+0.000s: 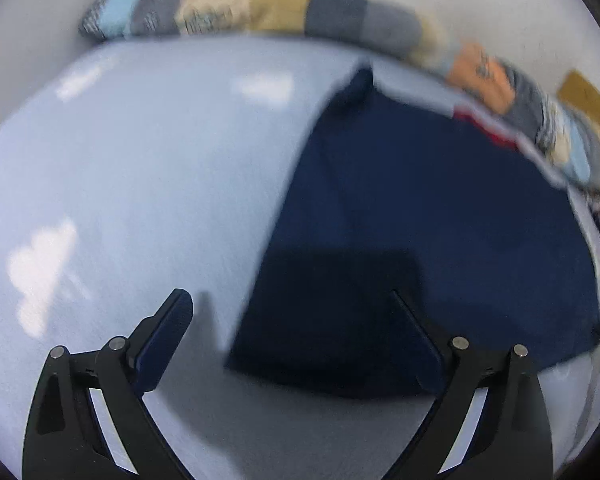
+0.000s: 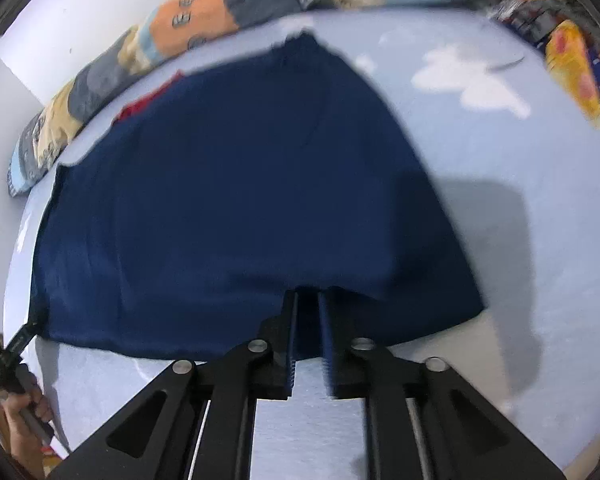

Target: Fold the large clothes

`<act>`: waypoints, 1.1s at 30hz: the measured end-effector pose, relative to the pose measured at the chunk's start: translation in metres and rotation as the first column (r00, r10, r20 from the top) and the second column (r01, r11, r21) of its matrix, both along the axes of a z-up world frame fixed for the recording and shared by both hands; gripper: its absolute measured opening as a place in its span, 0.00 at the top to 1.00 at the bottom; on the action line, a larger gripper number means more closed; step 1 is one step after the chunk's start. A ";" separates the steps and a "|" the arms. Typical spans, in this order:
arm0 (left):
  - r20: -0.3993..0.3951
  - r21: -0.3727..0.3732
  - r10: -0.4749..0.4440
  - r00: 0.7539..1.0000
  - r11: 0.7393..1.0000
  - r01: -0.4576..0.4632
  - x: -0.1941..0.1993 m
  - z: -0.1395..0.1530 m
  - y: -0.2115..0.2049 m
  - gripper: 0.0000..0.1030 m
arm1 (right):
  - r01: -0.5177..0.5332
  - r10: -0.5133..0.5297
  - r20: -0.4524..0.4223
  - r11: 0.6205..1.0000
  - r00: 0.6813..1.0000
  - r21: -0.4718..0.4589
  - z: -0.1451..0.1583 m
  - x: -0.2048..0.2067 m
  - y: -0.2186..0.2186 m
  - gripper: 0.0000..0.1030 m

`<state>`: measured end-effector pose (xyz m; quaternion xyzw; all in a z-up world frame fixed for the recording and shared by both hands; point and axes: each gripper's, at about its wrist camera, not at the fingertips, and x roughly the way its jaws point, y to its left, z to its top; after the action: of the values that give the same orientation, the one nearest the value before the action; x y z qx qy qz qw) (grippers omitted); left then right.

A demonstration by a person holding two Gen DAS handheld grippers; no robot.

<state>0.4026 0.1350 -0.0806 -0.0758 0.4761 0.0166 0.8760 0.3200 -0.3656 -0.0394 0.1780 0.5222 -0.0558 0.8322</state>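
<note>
A navy blue garment (image 1: 440, 220) (image 2: 240, 200) lies flat on the bed, with a bit of red cloth (image 2: 140, 108) showing at its far edge. My left gripper (image 1: 288, 296) hangs open wide over the garment's near left corner. One finger is over the sheet and the other over the cloth, and nothing is between them. My right gripper (image 2: 310, 298) sits low over the garment's near edge. Its jaws are a narrow gap apart, with cloth and sheet visible through the gap and no fold pinched. Both views are blurred.
The bed sheet (image 1: 140, 200) (image 2: 520, 240) is pale blue with white cloud prints. A rolled patchwork quilt (image 1: 260, 8) (image 2: 204, 16) lines the wall at the far side. A yellow patterned cloth (image 2: 572, 64) lies at the far right. A hand (image 2: 20, 420) shows at the right wrist view's lower left.
</note>
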 end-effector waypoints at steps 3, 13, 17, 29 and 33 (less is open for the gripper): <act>0.106 -0.026 -0.004 0.994 1.000 0.007 0.028 0.032 -0.015 0.05 | 0.027 -0.029 0.064 0.999 0.998 0.021 0.019 -0.005 0.003 0.81; -0.086 0.116 0.002 0.996 0.993 0.008 0.166 -0.012 -0.060 0.04 | 0.008 -0.007 0.034 1.000 0.999 -0.021 0.004 0.018 -0.002 0.81; -0.098 0.047 0.030 0.995 0.999 -0.025 0.157 -0.022 -0.045 0.04 | 0.058 -0.059 -0.071 0.998 0.996 -0.027 -0.021 0.028 -0.020 0.84; -0.150 -0.037 0.013 0.989 0.999 -0.019 0.028 -0.028 -0.021 0.04 | 0.106 -0.105 -0.064 0.994 0.992 0.003 -0.018 0.016 -0.024 0.72; -0.103 -0.037 0.059 0.993 0.997 -0.063 -0.025 -0.010 -0.010 0.04 | 0.076 -0.077 0.008 0.994 0.997 0.075 0.004 -0.004 -0.009 0.70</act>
<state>0.3781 0.1246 -0.0909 -0.1069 0.5180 0.0376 0.8478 0.3157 -0.3743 -0.0351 0.2290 0.5121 -0.0673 0.8251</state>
